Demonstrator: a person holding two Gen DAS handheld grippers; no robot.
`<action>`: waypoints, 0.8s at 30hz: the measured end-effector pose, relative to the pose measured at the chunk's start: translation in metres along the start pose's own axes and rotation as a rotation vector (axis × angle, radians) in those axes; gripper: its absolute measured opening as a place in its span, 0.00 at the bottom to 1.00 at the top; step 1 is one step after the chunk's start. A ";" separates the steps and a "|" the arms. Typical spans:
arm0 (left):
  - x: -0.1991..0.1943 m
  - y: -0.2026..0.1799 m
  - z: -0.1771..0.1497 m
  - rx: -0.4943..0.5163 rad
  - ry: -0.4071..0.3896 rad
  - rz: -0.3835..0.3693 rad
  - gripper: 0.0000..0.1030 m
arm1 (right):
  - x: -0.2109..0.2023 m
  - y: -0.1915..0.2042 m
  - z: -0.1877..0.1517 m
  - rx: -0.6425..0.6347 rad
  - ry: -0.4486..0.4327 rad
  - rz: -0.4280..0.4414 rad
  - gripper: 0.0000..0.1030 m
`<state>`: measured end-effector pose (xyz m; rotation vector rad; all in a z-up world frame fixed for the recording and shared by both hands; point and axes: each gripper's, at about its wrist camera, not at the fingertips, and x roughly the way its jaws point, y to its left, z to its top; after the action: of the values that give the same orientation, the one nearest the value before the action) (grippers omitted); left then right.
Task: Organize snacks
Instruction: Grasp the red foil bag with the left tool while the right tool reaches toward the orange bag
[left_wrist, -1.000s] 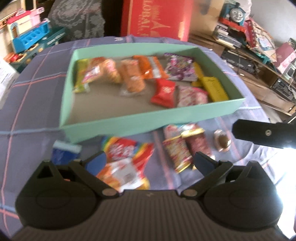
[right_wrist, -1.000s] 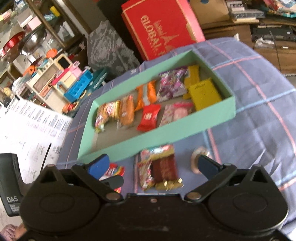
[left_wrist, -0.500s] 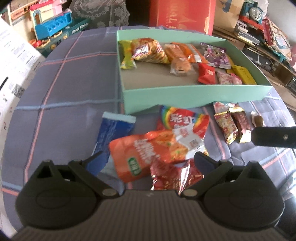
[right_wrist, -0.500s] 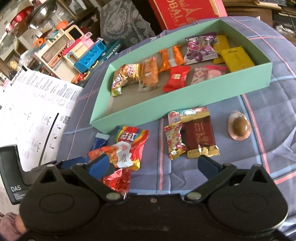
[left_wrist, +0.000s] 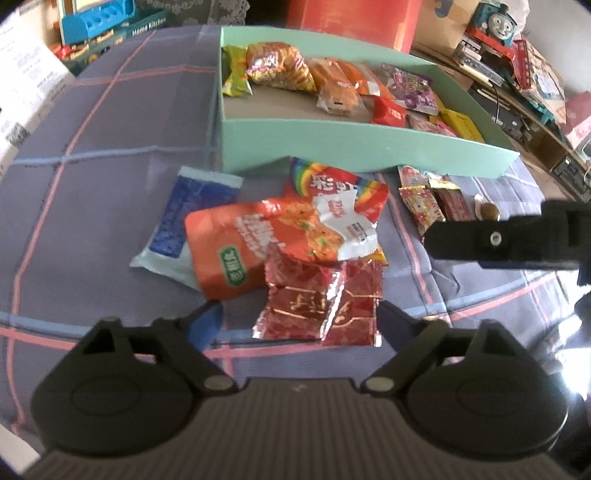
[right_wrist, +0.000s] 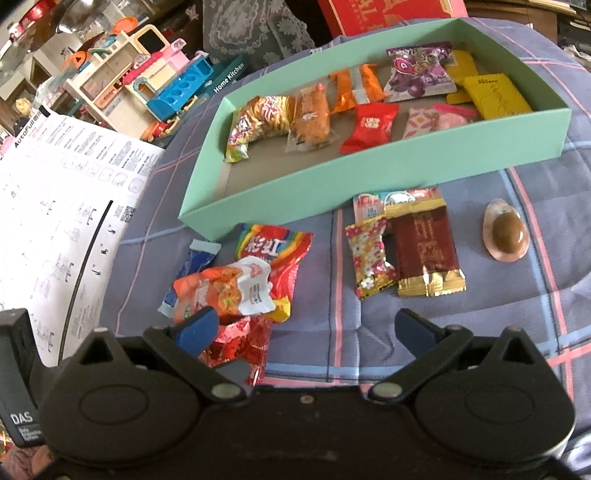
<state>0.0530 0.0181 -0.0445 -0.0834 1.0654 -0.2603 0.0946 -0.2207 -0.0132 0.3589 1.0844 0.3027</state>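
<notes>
A mint green box (left_wrist: 369, 144) (right_wrist: 369, 162) on the plaid cloth holds several wrapped snacks. In front of it lie a blue packet (left_wrist: 184, 221), an orange pouch (left_wrist: 251, 247), a rainbow red bag (left_wrist: 332, 188) and two red foil packets (left_wrist: 317, 306). My left gripper (left_wrist: 299, 319) hangs just above the foil packets. Its jaws are closing, and the pads stand apart from the foil. My right gripper (right_wrist: 304, 326) is open over bare cloth, short of a dark red bar (right_wrist: 424, 247), a floral packet (right_wrist: 369, 254) and a brown candy (right_wrist: 506, 232).
A printed paper sheet (right_wrist: 55, 221) lies left of the cloth, with a toy kitchen (right_wrist: 147, 81) behind it. A red carton (left_wrist: 351, 18) stands behind the box. Shelves of clutter and a toy train (left_wrist: 495, 18) fill the right.
Both grippers came down and closer to the loose snacks in front of the box. The left one swung onto the pile of packets, and its fingers stand a little narrower.
</notes>
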 end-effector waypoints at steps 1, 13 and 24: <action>0.001 -0.002 0.000 0.004 -0.009 0.007 0.82 | 0.000 -0.001 -0.001 0.003 0.001 -0.003 1.00; -0.010 0.009 -0.007 0.015 -0.040 -0.002 0.33 | 0.001 0.021 0.007 -0.061 -0.035 -0.003 1.00; -0.029 0.066 -0.019 -0.183 -0.071 0.022 0.33 | 0.054 0.118 0.029 -0.325 -0.038 0.098 0.75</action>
<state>0.0347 0.0907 -0.0417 -0.2439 1.0172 -0.1385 0.1365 -0.0962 0.0055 0.1266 0.9629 0.5488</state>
